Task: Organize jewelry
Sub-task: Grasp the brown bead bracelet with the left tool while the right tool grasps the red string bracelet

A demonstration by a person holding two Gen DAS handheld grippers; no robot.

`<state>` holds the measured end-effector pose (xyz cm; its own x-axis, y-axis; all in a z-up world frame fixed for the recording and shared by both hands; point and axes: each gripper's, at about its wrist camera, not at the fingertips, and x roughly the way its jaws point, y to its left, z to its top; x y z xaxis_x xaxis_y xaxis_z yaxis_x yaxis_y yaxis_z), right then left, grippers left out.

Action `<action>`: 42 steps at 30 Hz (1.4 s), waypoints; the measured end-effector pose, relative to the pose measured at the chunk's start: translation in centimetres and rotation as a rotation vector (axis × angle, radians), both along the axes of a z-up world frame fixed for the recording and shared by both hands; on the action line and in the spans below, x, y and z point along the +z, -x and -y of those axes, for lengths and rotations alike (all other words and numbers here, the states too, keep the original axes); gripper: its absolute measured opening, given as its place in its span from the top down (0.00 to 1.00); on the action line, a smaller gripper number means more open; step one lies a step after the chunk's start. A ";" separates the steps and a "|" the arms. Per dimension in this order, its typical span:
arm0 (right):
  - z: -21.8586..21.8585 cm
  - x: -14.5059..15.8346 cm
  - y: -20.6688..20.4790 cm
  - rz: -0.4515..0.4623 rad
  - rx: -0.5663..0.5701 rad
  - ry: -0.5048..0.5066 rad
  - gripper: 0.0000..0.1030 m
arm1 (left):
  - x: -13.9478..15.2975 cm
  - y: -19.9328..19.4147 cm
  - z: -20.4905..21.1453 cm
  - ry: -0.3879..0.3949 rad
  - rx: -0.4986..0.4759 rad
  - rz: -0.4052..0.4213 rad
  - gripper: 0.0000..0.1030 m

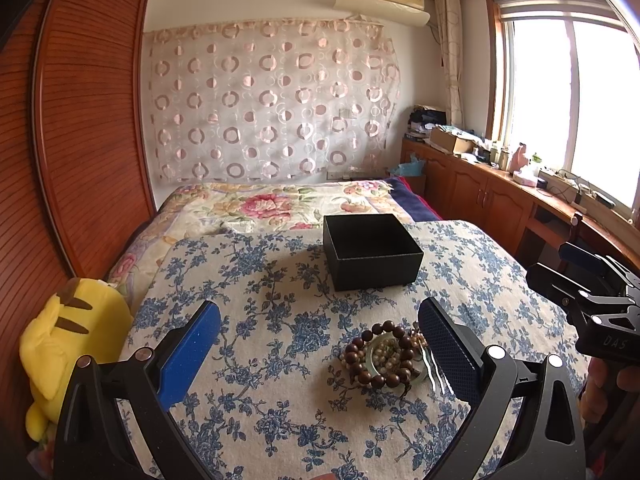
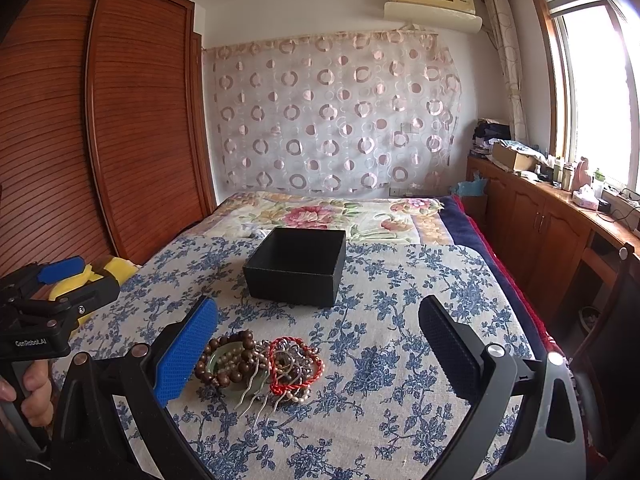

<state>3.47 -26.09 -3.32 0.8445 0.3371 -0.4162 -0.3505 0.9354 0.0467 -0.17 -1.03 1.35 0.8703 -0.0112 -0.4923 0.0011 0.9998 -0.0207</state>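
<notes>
A pile of jewelry lies on the blue-flowered cloth: a brown wooden bead bracelet [image 1: 374, 354] [image 2: 224, 360], a pale green bangle [image 1: 376, 360] [image 2: 218, 362], pearls, a silver hair comb [image 2: 256, 398] and a red cord bracelet [image 2: 294, 364]. An open, empty black box [image 1: 372, 252] [image 2: 298, 266] stands behind the pile. My left gripper [image 1: 320, 344] is open above the cloth, the pile by its right finger. My right gripper [image 2: 318, 344] is open, the pile by its left finger. Each gripper shows at the other view's edge, the right one [image 1: 592, 296] and the left one [image 2: 52, 292].
The cloth covers the foot of a bed with a floral quilt [image 1: 256, 204]. A yellow plush toy [image 1: 68, 340] lies at the left edge beside a wooden wardrobe [image 1: 80, 128]. Wooden cabinets with clutter [image 1: 492, 184] run under the window at right.
</notes>
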 end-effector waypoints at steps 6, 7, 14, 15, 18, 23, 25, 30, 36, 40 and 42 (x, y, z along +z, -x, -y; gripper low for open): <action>0.2 -1.5 -0.6 -0.034 0.016 0.000 0.02 | -1.5 -0.8 -0.4 0.020 -0.016 -0.045 0.07; 0.2 -1.8 -0.7 -0.043 0.021 -0.002 0.02 | -2.0 -0.9 -0.5 0.025 -0.021 -0.054 0.07; 0.0 -4.3 -1.7 -0.091 0.054 0.014 0.02 | -4.5 -2.1 -0.9 0.054 -0.076 -0.125 0.07; -0.1 -4.7 -1.8 -0.097 0.062 0.021 0.02 | -4.8 -2.3 -1.0 0.065 -0.089 -0.139 0.07; 0.0 -5.4 -1.9 -0.109 0.073 0.027 0.02 | -5.7 -3.1 -0.9 0.071 -0.125 -0.179 0.07; 0.1 -6.7 -2.2 -0.138 0.088 0.036 0.06 | -6.9 -4.6 -0.5 0.048 -0.164 -0.217 0.19; 0.0 -7.2 -2.3 -0.150 0.099 0.045 0.09 | -7.4 -5.2 -0.2 0.025 -0.176 -0.234 0.30; -0.2 -8.1 -2.6 -0.184 0.122 0.057 0.15 | -8.8 -6.9 0.0 0.027 -0.214 -0.290 0.49; -0.5 -8.4 -2.8 -0.199 0.140 0.068 0.19 | -9.7 -8.2 0.4 0.004 -0.234 -0.326 0.60; -0.7 -8.5 -2.9 -0.205 0.151 0.074 0.20 | -10.3 -9.0 0.7 -0.002 -0.250 -0.354 0.71; -0.9 -8.5 -2.9 -0.207 0.155 0.078 0.20 | -10.7 -9.4 0.8 -0.003 -0.256 -0.366 0.73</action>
<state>6.36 -25.23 -11.80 0.6796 0.4159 -0.6043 -0.4803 0.8749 0.0621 9.21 -1.79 -9.33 0.6079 -0.2018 -0.7680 0.2421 0.9682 -0.0627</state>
